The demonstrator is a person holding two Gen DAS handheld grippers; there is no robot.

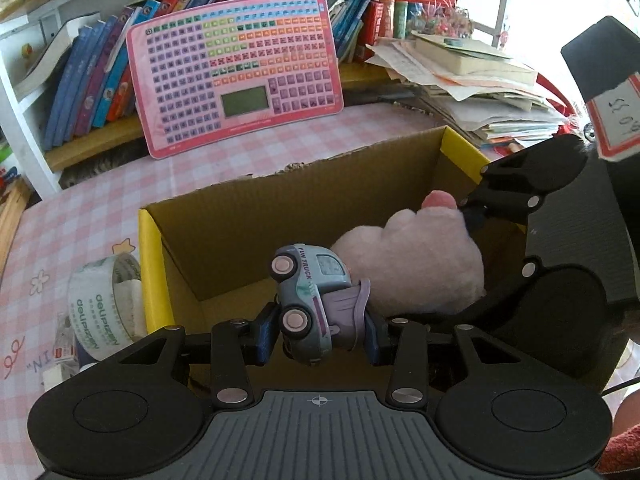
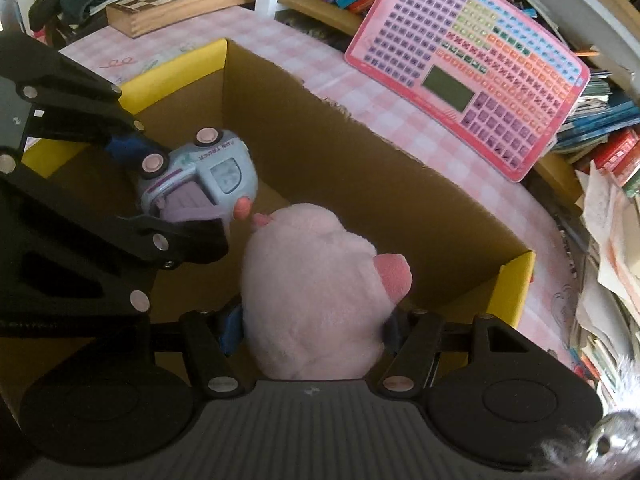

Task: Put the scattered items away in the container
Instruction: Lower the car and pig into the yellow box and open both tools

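Toys first: the truck (image 1: 310, 300) is clamped sideways between the narrow-set fingers of the left gripper (image 1: 320, 332), held over the open box (image 1: 152, 264) near its near-left corner. The plush (image 2: 316, 292) sits between the fingers of the right gripper (image 2: 314, 332), whose pads press its sides, and hangs inside the box mouth close beside the truck. Neither toy looks to be resting on the box floor yet, so I judge both are at the point of release, with nothing let go. No other item can be seen lying in the box (much of the floor is hidden by the toys and grippers).

Still outside, a tape roll (image 1: 100, 304) stands on the table (image 1: 80, 208) against the box's left wall, with a small packet (image 1: 64, 354) just beside it near the table's front edge; these probably remain to be tidied.

Behind the box, a pink keyboard toy (image 1: 236, 68) leans against the bookshelf (image 1: 96, 140) at the table's back edge, and a heap of papers (image 1: 480, 92) crowds the back right corner. A chessboard (image 2: 160, 8) lies at the far left edge. The two grippers sit close together over the box, so they could knock each other as they let go.
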